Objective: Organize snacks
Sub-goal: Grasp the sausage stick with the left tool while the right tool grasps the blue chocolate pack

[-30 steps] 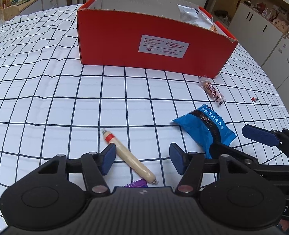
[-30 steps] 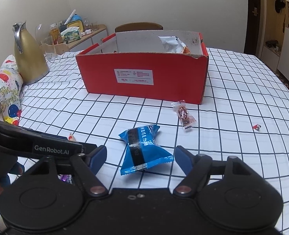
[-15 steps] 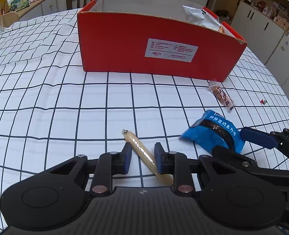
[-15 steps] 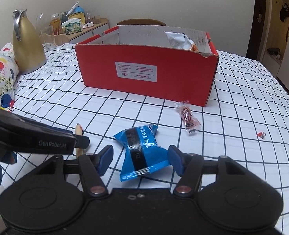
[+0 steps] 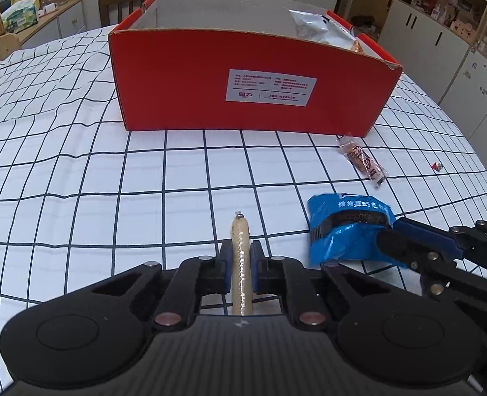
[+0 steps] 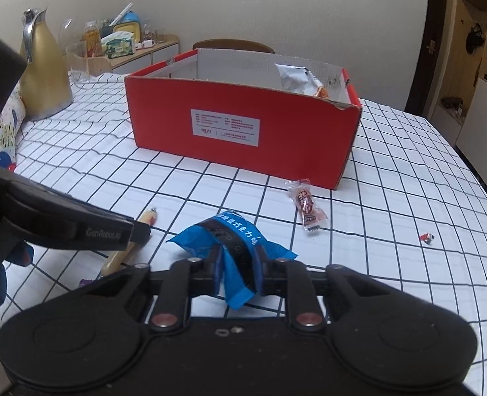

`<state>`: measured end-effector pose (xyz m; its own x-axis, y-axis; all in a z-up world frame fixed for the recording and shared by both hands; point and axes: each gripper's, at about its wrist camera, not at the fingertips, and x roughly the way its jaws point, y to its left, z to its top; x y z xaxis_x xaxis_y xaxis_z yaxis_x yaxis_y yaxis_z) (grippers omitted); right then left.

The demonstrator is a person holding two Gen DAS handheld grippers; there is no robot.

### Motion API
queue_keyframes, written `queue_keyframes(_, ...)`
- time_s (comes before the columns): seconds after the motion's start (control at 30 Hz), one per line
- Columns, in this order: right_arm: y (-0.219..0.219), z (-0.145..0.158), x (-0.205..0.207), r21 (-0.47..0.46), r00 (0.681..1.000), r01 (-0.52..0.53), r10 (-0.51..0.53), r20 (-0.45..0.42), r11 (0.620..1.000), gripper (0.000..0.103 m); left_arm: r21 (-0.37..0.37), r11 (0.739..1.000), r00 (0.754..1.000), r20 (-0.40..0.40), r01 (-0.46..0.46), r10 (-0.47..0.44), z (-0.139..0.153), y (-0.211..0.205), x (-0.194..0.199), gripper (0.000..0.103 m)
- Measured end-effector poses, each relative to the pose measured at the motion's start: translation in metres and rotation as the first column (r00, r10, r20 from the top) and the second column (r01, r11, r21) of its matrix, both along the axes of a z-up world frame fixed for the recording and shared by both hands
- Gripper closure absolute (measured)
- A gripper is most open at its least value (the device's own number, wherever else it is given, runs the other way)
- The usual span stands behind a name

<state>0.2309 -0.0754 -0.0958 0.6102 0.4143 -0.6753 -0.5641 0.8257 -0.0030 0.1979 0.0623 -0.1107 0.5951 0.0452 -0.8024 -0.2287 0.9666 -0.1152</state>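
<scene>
The sausage stick [image 5: 241, 264] is clamped between the blue pads of the left tongs [image 5: 240, 269], its clipped metal end pointing forward toward the red box [image 5: 243, 79]. Whether it is lifted off the counter [image 5: 78, 171] or resting on it cannot be told. The blue snack packet [image 6: 236, 247] is squeezed at its middle by the right tongs [image 6: 237, 269], with both crimped ends flaring out on either side of the pads. In the left wrist view the same packet [image 5: 345, 227] is seen just to the right of the sausage stick, gripped from the right side. The red box is set farther back on the checked cloth of the counter, open at the top, and a silver-and-orange bag [image 6: 297, 81] is seen inside near its right end. A small brown wrapped candy [image 6: 306, 209] is laid flat near the box's front right corner, and a tiny red wrapper [image 6: 427, 238] is found well apart to the right. A gold jug [image 6: 42, 66] is stood at the far left.
</scene>
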Motion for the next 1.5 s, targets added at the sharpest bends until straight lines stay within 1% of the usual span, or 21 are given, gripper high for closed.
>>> queue_keyframes(0.17,-0.006,0.007,-0.002,0.022,1.000,0.014,-0.014,0.002,1.000,0.097,0.006,1.000,1.000,0.015,0.008,-0.008,0.005,0.003,-0.004,0.092)
queue_keyframes(0.4,-0.011,0.018,-0.008,0.050,1.000,0.016,-0.017,0.021,0.999,0.099,0.008,1.000,1.000,0.030,0.008,-0.008,0.014,0.010,-0.010,0.092)
queue_keyframes(0.47,-0.012,0.021,-0.007,0.058,1.000,-0.011,0.010,0.015,0.998,0.099,0.005,1.000,1.000,0.026,0.008,-0.009,0.014,0.011,-0.011,0.092)
queue_keyframes(0.53,-0.014,0.022,-0.003,0.069,0.999,-0.035,0.036,-0.011,0.997,0.098,0.001,1.000,1.000,0.021,0.008,-0.008,0.012,0.011,-0.011,0.092)
queue_keyframes(0.57,-0.015,0.022,-0.001,0.073,0.998,-0.047,0.049,-0.030,0.996,0.093,0.000,1.000,1.000,0.017,0.008,-0.008,0.011,0.012,-0.011,0.092)
queue_keyframes(0.6,-0.016,0.022,0.002,0.073,0.997,-0.063,0.066,-0.042,0.995,0.081,-0.004,1.000,1.000,0.012,0.007,-0.007,0.010,0.013,-0.011,0.092)
queue_keyframes(0.63,-0.016,0.023,0.005,0.065,0.996,-0.075,0.078,-0.042,0.995,0.077,-0.007,1.000,1.000,0.008,0.006,-0.006,0.009,0.014,-0.011,0.092)
queue_keyframes(0.67,-0.016,0.023,0.009,0.050,0.995,-0.084,0.086,-0.043,0.995,0.069,-0.010,1.000,1.000,0.003,0.005,-0.005,0.008,0.015,-0.011,0.092)
queue_keyframes(0.7,-0.017,0.023,0.012,0.041,0.994,-0.096,0.098,-0.049,0.995,0.051,-0.012,1.000,1.000,0.002,0.005,-0.005,0.007,0.015,-0.011,0.092)
queue_keyframes(0.73,-0.019,0.024,0.015,0.043,0.993,-0.106,0.108,-0.048,0.993,0.039,-0.011,1.000,1.000,0.000,0.006,-0.006,0.007,0.016,-0.011,0.092)
queue_keyframes(0.77,-0.020,0.026,0.018,0.045,0.991,-0.128,0.130,-0.045,0.991,0.018,-0.011,1.000,1.000,-0.001,0.009,-0.009,0.006,0.016,-0.011,0.092)
queue_keyframes(0.8,-0.020,0.027,0.019,0.040,0.986,-0.162,0.164,-0.037,0.986,0.016,-0.013,1.000,1.000,-0.003,0.011,-0.011,0.006,0.016,-0.010,0.092)
queue_keyframes(0.83,-0.019,0.028,0.021,0.030,0.978,-0.203,0.204,-0.033,0.979,0.016,-0.014,1.000,1.000,-0.006,0.013,-0.013,0.005,0.016,-0.010,0.092)
queue_keyframes(0.87,-0.017,0.029,0.022,0.016,0.966,-0.256,0.257,-0.034,0.967,0.013,-0.013,1.000,1.000,-0.009,0.014,-0.014,0.004,0.016,-0.010,0.092)
queue_keyframes(0.9,-0.015,0.028,0.023,-0.010,0.945,-0.326,0.325,-0.039,0.945,0.007,-0.012,1.000,1.000,-0.014,0.015,-0.015,0.003,0.016,-0.009,0.092)
queue_keyframes(0.97,-0.009,0.024,0.020,-0.094,0.903,-0.429,0.429,-0.020,0.898,0.006,-0.013,1.000,1.000,-0.022,0.017,-0.017,0.000,0.016,-0.008,0.092)
queue_keyframes(1.03,-0.003,0.019,0.020,-0.169,0.877,-0.475,0.480,-0.014,0.864,0.006,-0.014,1.000,1.000,-0.020,0.021,-0.021,-0.001,0.017,-0.008,0.092)
queue_keyframes(1.13,0.004,0.013,0.030,-0.159,0.853,-0.521,0.516,-0.075,0.838,0.007,-0.013,1.000,0.999,-0.021,0.025,-0.026,0.000,0.016,-0.008,0.092)
queue_keyframes(1.27,0.013,0.001,0.039,-0.180,0.846,-0.533,0.523,-0.103,0.827,0.016,-0.015,0.999,0.999,-0.024,0.030,-0.031,0.000,0.016,-0.007,0.092)
queue_keyframes(1.37,0.016,-0.007,0.046,-0.207,0.851,-0.525,0.512,-0.116,0.826,0.020,-0.015,0.999,0.999,-0.026,0.034,-0.035,0.000,0.016,-0.007,0.092)
queue_keyframes(1.5,0.021,-0.015,0.049,-0.222,0.827,-0.562,0.539,-0.157,0.797,0.026,-0.021,0.999,0.999,-0.024,0.036,-0.036,0.000,0.017,-0.007,0.092)
